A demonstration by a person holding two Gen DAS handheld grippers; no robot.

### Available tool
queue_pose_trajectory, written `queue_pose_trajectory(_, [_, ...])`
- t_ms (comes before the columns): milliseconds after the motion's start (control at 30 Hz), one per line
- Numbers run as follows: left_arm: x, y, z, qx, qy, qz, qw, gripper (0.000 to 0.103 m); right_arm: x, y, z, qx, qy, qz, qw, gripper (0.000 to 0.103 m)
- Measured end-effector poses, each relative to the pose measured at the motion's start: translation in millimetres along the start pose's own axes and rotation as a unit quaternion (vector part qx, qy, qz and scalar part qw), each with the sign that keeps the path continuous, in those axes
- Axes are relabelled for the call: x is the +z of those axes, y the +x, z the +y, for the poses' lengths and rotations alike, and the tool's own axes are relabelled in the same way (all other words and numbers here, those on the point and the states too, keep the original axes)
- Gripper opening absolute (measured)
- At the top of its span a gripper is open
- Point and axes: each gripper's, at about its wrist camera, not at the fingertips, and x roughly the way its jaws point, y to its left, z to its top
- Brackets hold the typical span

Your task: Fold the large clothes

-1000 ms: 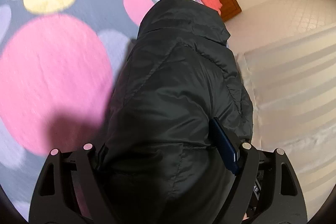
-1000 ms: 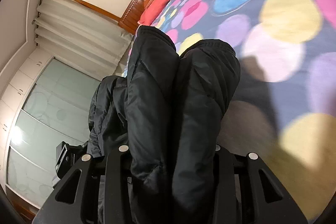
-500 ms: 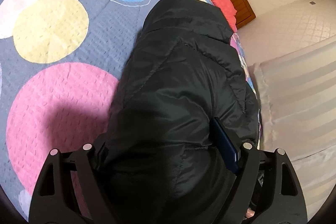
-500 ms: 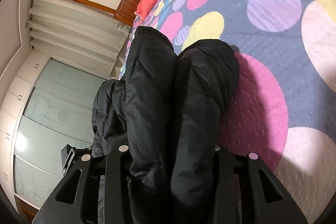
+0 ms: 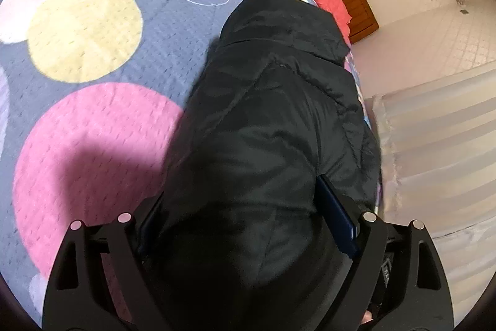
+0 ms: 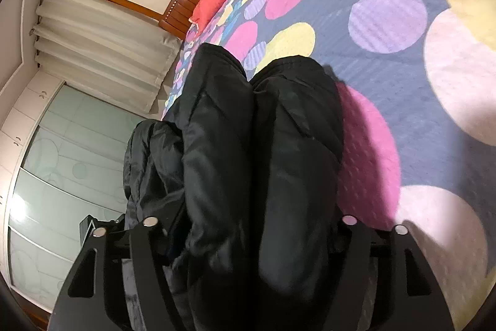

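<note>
Black padded jacket (image 5: 266, 145) fills both tongs; I read this as setting the folded bundle on the bed (image 5: 93, 82). My right gripper (image 6: 248, 241) has just been opening, its jaws now slack around 2 sleeve rolls, while the left gripper (image 5: 248, 225) stands wide with the bulk pressed against its pad at 3 o'clock. Next I back both out towards 6 o'clock without dragging the folds.

- Your left gripper (image 5: 248, 225) was matte black plastic, with two broad arms that spread outward like a fork.
- Each of its arms carried triangular cut-outs along its length.
- Four small round silver studs sat along its top edge, two to each side.
- A dark blue pad (image 5: 336, 214) lined the inner face of one finger; a second one barely showed on the other side.
- Your right gripper (image 6: 248, 225) had the same black frame, the same cut-outs and four matching silver studs.
- In the right camera's view, a corner of the left gripper's black housing showed at the lower left.
</note>
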Motion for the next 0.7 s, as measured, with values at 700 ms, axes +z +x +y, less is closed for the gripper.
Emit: queue_pose_trajectory(700, [-91.4, -48.7, 43.0, -0.072, 0.023, 0.028, 0.9968, 0.077, -77.0, -48.2, -12.0, 0.004, 0.003, 0.045, 0.999, 0.04])
